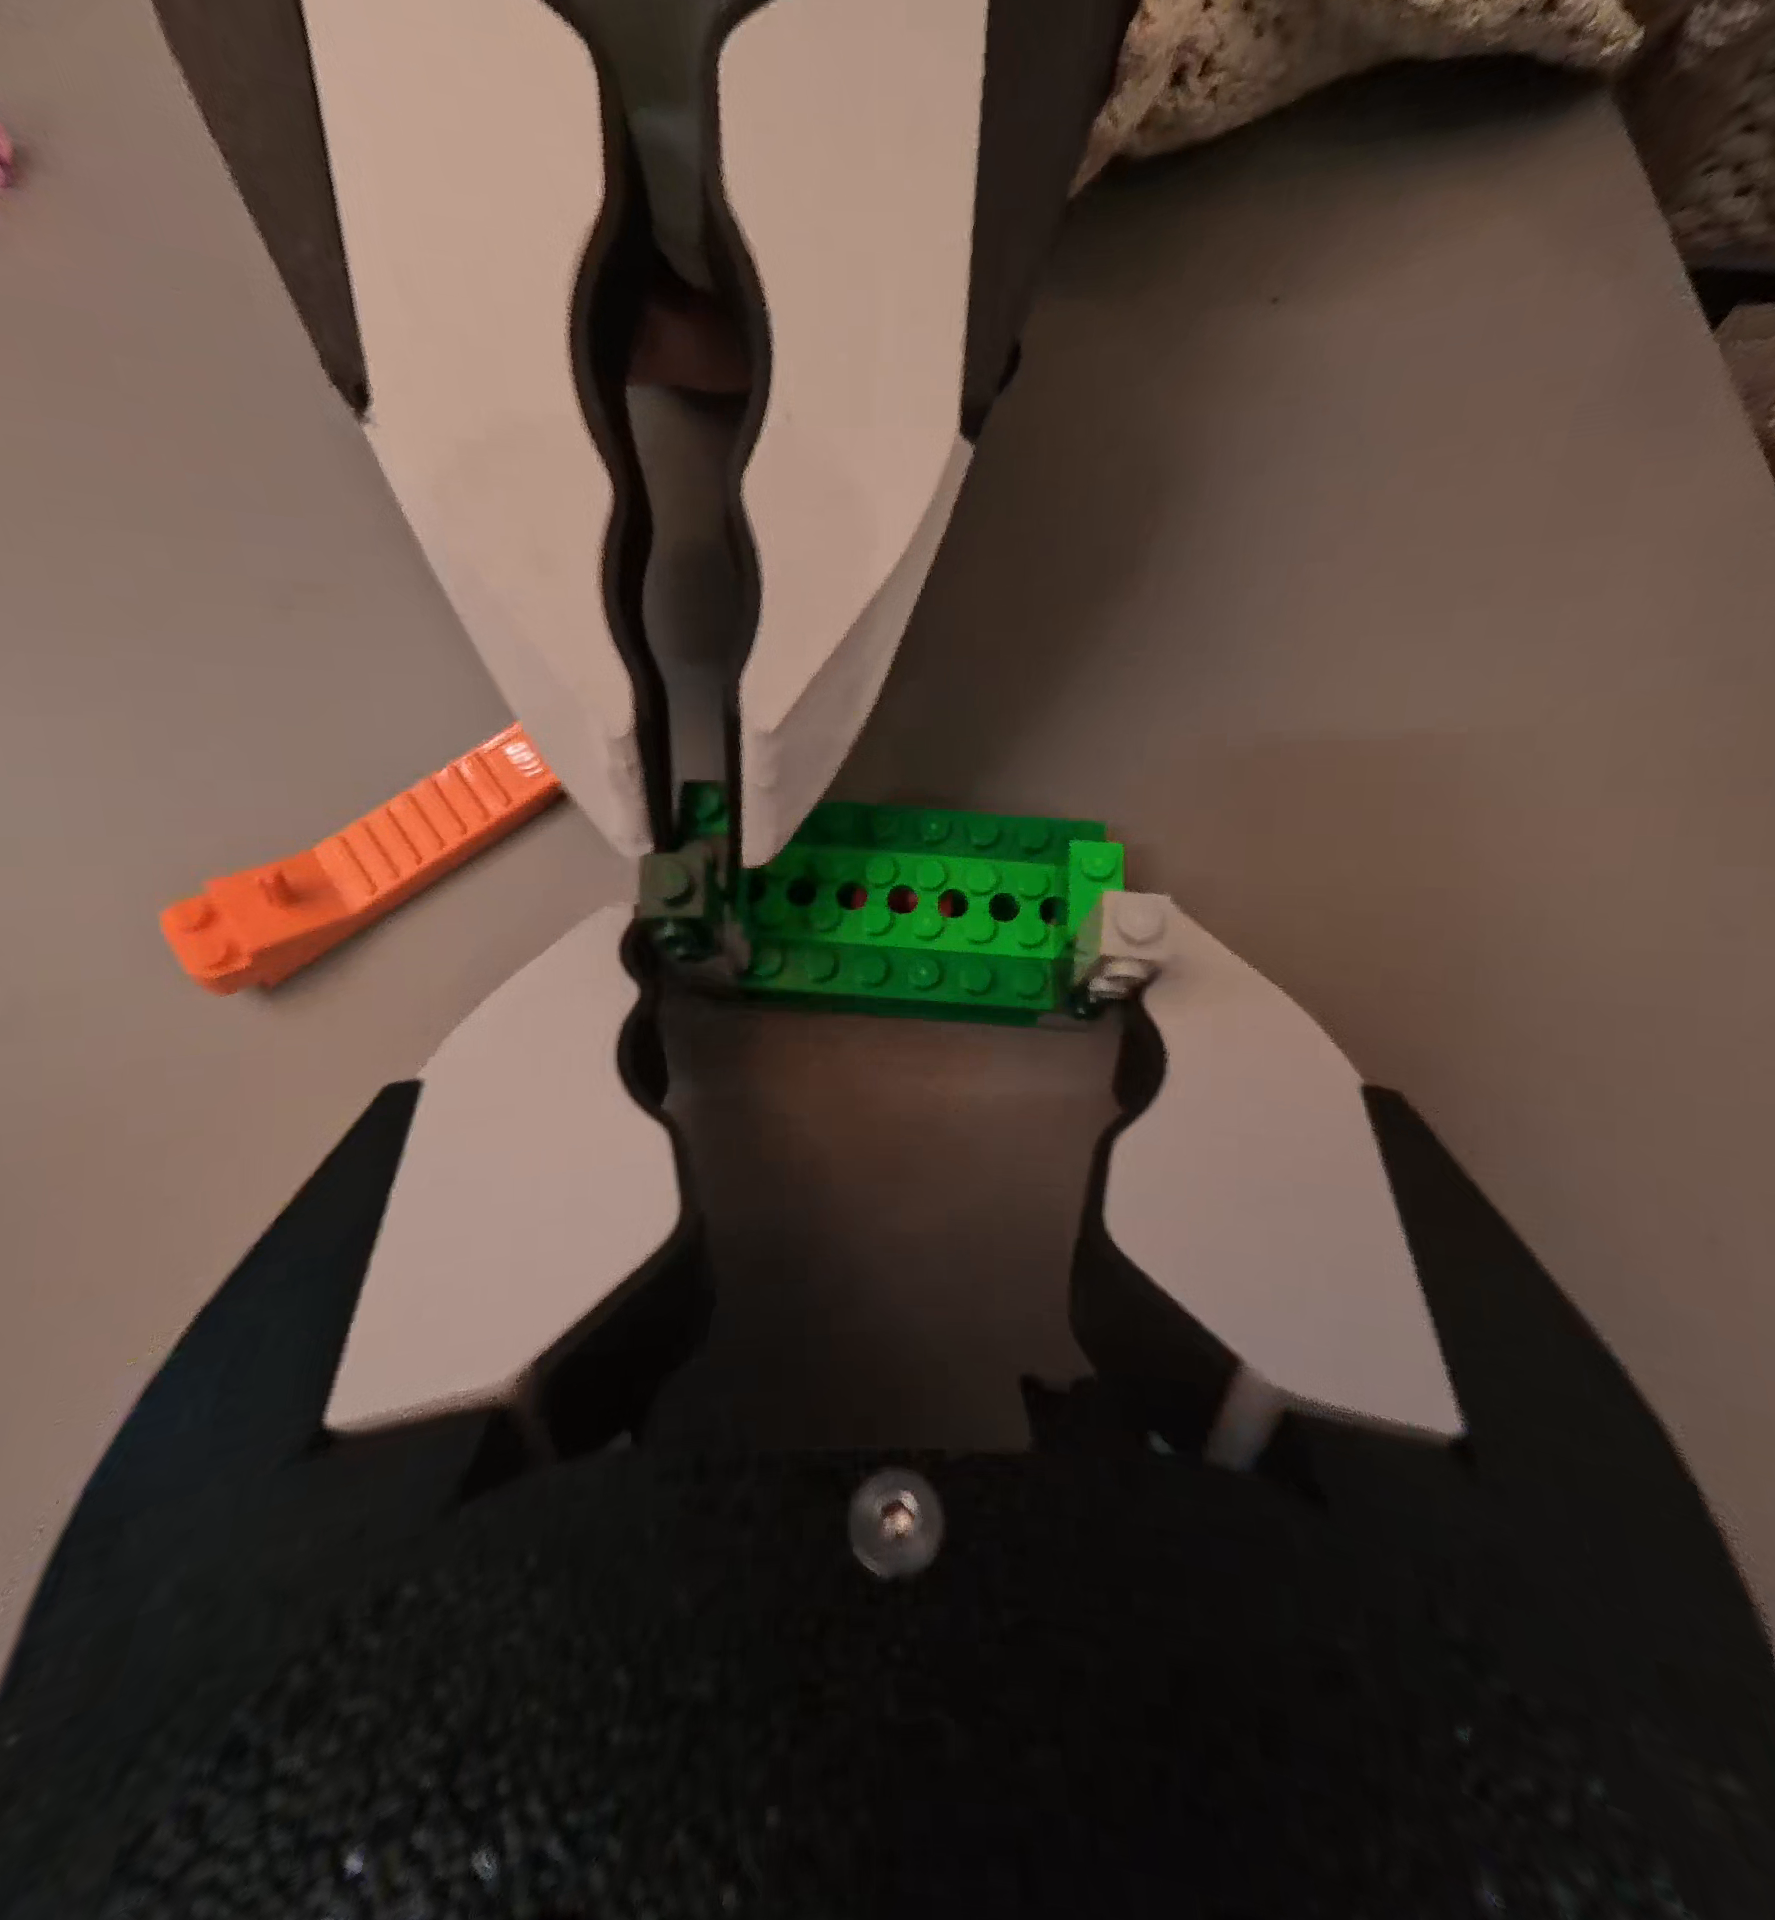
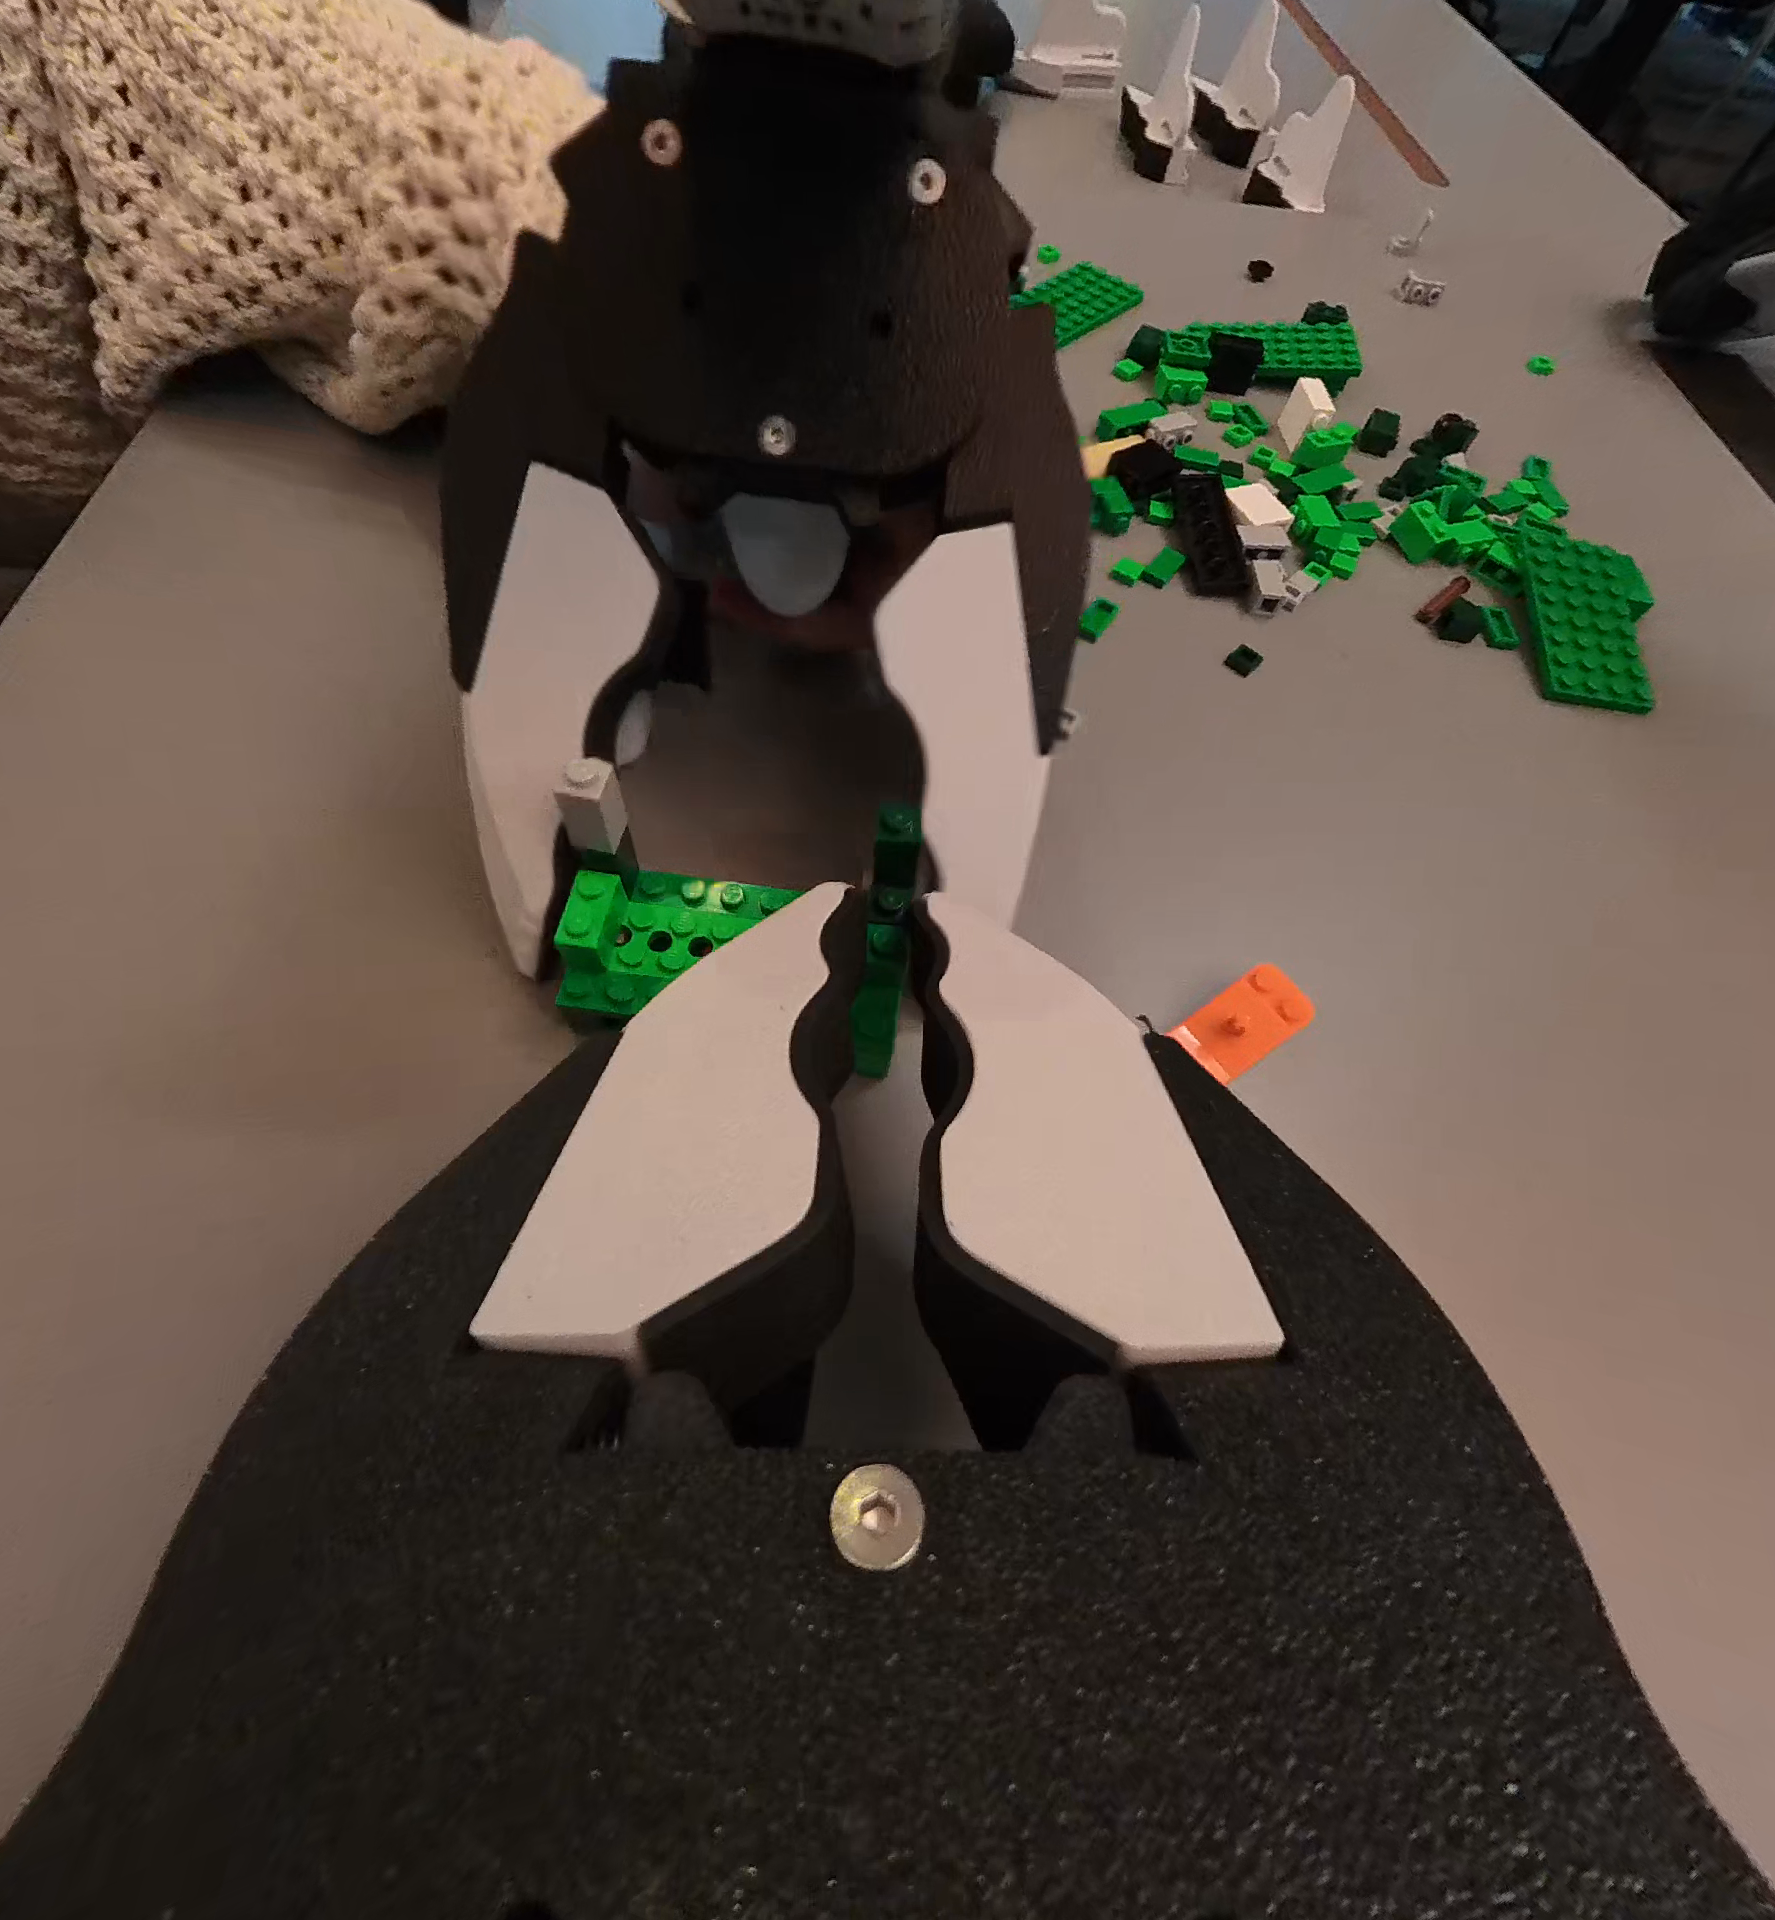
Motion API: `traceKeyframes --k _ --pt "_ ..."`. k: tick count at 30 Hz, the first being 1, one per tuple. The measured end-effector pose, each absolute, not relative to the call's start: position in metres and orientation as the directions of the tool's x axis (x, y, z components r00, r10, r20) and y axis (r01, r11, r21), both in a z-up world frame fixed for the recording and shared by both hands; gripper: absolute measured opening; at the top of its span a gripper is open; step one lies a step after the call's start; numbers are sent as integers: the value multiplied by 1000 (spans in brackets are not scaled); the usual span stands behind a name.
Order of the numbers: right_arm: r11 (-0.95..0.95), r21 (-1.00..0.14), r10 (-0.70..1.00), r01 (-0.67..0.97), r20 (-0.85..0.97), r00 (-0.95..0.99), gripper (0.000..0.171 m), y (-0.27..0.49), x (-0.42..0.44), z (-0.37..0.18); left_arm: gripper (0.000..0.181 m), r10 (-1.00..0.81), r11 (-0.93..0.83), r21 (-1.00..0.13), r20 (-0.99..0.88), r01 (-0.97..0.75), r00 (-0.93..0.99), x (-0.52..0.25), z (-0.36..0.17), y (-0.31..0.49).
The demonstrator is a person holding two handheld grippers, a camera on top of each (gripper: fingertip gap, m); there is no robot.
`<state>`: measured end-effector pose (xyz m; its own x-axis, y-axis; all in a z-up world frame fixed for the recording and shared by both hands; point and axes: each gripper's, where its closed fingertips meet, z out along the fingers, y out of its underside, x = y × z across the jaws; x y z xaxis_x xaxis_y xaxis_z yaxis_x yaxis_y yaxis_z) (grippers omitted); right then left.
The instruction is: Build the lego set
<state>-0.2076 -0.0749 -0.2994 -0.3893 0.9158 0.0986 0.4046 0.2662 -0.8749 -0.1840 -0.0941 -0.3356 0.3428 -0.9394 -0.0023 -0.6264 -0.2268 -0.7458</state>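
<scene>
My left hand-held gripper (image 1: pixel 888 961) is spread wide, clamping the green lego build (image 1: pixel 914 914) end to end on the grey surface (image 1: pixel 1382 623). My right hand-held gripper (image 2: pixel 881 902) is nearly closed, pinching its dark green column (image 2: pixel 888 935). Orange brick separator (image 1: pixel 363 862) lies just left; loose brick pile (image 2: pixel 1361 488) well apart.

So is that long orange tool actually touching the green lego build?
Apart. In the left wrist view, bare table shows between the orange tool and the green build; the right gripper comes down between them.
</scene>
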Motion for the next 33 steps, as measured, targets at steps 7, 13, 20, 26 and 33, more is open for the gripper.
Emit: traceKeyframes --k 7,13,20,26,33 --pt "301 -878 910 373 147 -388 8 -77 -206 -297 76 -936 -185 -756 -59 -628 346 -182 -333 -94" --pt "268 -866 917 421 96 -386 8 -76 -206 -302 76 -936 -191 -756 -51 -626 347 -181 -333 -96" --pt "260 -867 920 425 88 -382 8 -76 -206 -302 76 -934 -215 -753 -27 -622 356 -181 -334 -96" --pt "280 -865 919 416 116 -377 8 -76 -206 -302 76 -929 -247 -748 2 -616 369 -181 -335 -97" --pt "270 -865 906 423 80 -415 38 -80 -198 -303 78 -928 -252 -747 5 -615 374 -180 -335 -97"
